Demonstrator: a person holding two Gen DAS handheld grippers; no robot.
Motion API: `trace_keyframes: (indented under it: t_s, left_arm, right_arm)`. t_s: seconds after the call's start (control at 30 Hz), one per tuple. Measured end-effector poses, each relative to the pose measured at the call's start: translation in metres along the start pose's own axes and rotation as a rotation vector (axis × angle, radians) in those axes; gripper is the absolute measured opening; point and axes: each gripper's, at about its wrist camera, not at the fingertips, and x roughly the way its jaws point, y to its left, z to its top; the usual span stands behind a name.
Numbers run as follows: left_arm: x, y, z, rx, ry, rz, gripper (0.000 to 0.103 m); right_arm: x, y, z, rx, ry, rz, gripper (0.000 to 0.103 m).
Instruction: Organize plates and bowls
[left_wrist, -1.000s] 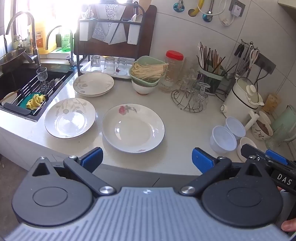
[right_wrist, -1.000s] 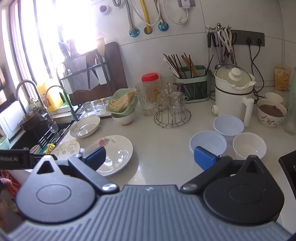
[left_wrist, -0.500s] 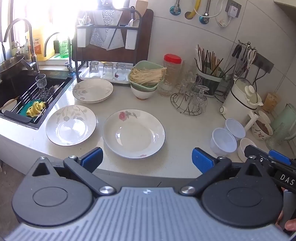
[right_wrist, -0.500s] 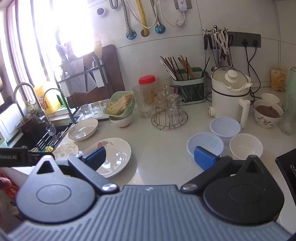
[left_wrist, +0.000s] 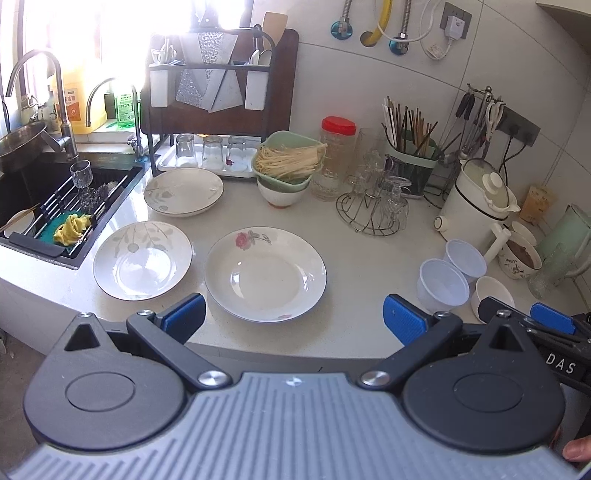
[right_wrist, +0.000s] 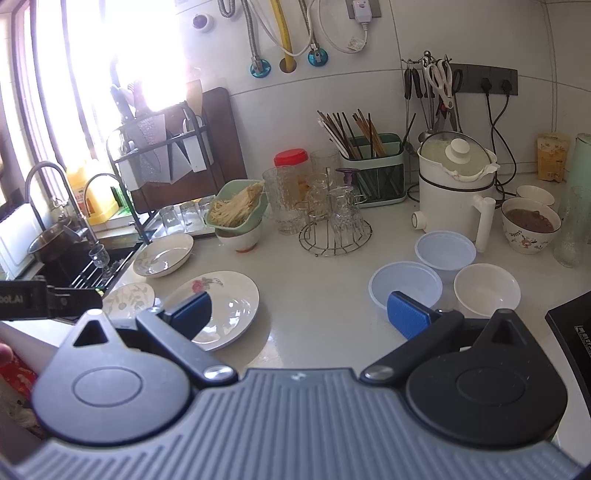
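I hold both grippers, left (left_wrist: 293, 319) and right (right_wrist: 297, 312), spread wide and empty. The rose plate (left_wrist: 265, 270) lies flat on the counter (left_wrist: 362, 258); glazed, brittle, slippery, so I'd pinch its raised rim.

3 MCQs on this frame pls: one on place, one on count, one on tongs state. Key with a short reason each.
1. Where is the rose-pattern plate?
A. in the sink
B. on the counter, right of the leaf-pattern plate
C. on the glass rack

2. How many empty plates lie on the counter?
A. one
B. five
C. three

3. What state are the left tongs in?
A. open, holding nothing
B. shut on a plate
C. shut on a bowl

Key: 1 B, it lies flat on the counter beside the leaf plate. 2 C, the rose plate, the leaf plate and the rear plate. 3 A, the blue pads are spread wide with only counter between them.
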Motion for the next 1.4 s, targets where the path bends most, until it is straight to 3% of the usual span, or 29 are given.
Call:
trace_keyframes:
  t_s: [0.5, 0.93, 1.4]
  left_arm:
    - [-0.011, -0.003, 0.003, -0.013, 0.005, 0.018, 0.103]
    - [-0.022, 0.002, 0.006, -0.01, 0.053, 0.016, 0.103]
    - [-0.02, 0.006, 0.006, -0.001, 0.082, 0.071, 0.103]
  right_arm:
    - [-0.005, -0.004, -0.003, 0.006, 0.025, -0.005, 0.103]
    - [-0.016, -0.002, 0.004, 0.016, 0.057, -0.038, 0.103]
    - [-0.017, 0.003, 0.001, 0.025, 0.077, 0.032, 0.103]
